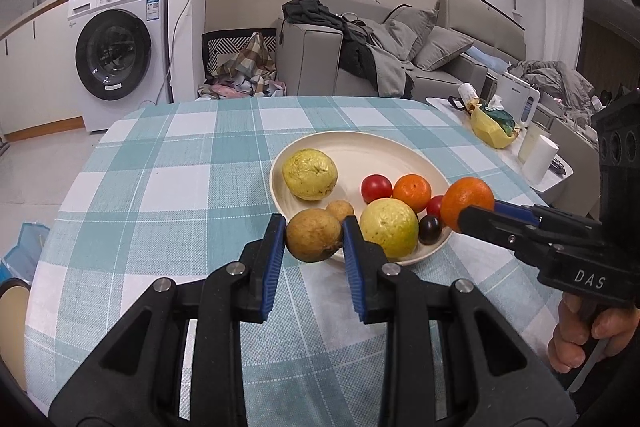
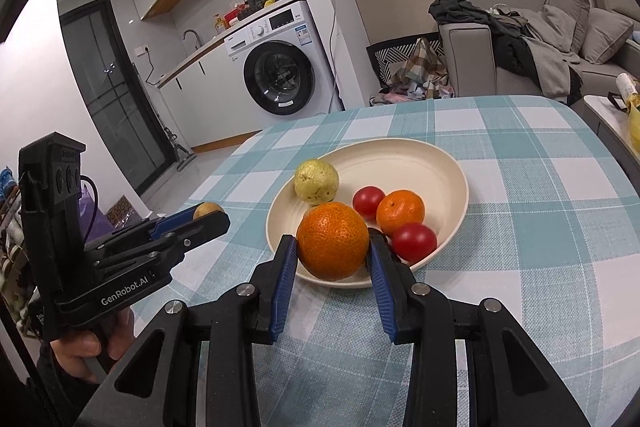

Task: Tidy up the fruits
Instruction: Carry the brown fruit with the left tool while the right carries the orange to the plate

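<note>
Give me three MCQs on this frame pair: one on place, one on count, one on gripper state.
1. Where does the cream plate sit?
A. on the checked tablecloth
B. on the sofa
C. on the washing machine

2. How many red tomatoes lie on the plate in the right wrist view?
A. none
B. two
C. five

3. What is the left gripper doing?
A. hanging open and empty
B. gripping a tomato
C. clamped on a brown fruit

Answers:
1. A, the teal and white checked tablecloth shows all round the plate's rim.
2. B, one tomato lies behind the orange on the plate, another tomato in front of it.
3. C, both blue pads press the sides of the brown fruit; the right gripper likewise holds its own orange.
</note>
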The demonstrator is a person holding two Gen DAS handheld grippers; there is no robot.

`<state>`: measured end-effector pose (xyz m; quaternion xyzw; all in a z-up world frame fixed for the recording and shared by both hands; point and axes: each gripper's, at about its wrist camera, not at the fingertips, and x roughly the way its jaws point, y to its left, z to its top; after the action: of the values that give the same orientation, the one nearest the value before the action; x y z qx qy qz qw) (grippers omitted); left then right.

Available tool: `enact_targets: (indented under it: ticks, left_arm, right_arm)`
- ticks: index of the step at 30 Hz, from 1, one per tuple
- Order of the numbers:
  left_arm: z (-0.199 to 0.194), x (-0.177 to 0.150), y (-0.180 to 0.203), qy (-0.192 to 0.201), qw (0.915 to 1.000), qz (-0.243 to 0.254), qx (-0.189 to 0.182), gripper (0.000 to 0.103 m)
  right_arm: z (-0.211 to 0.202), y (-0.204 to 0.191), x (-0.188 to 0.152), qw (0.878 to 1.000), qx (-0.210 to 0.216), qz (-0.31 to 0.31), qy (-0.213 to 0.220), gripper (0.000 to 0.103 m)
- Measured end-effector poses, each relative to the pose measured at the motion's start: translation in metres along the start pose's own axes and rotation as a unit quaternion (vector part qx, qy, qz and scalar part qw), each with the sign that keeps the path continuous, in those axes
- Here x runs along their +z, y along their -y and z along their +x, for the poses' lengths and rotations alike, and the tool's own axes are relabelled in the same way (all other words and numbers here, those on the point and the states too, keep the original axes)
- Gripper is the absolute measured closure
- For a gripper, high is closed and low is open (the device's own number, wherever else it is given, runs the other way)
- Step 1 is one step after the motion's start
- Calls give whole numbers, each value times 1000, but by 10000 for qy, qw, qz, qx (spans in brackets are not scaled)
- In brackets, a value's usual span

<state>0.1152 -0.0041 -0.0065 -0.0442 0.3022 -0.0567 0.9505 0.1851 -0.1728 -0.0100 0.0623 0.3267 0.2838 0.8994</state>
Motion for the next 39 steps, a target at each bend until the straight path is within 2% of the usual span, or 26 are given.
enact_targets:
  ticks: [13,29,39]
  left_arm:
    - [25,11,20,-15,9998,200,-52,77]
    - [57,13,9,-181,9998,36,22,77]
    - [64,12,8,-210,9997,78,55,77]
  right_arm:
    - [0,11,5,9996,-162,154,190,66]
    - [12,15,8,9992,-322,162,146,66]
    - [13,34,10,9959,-730,476,242,66]
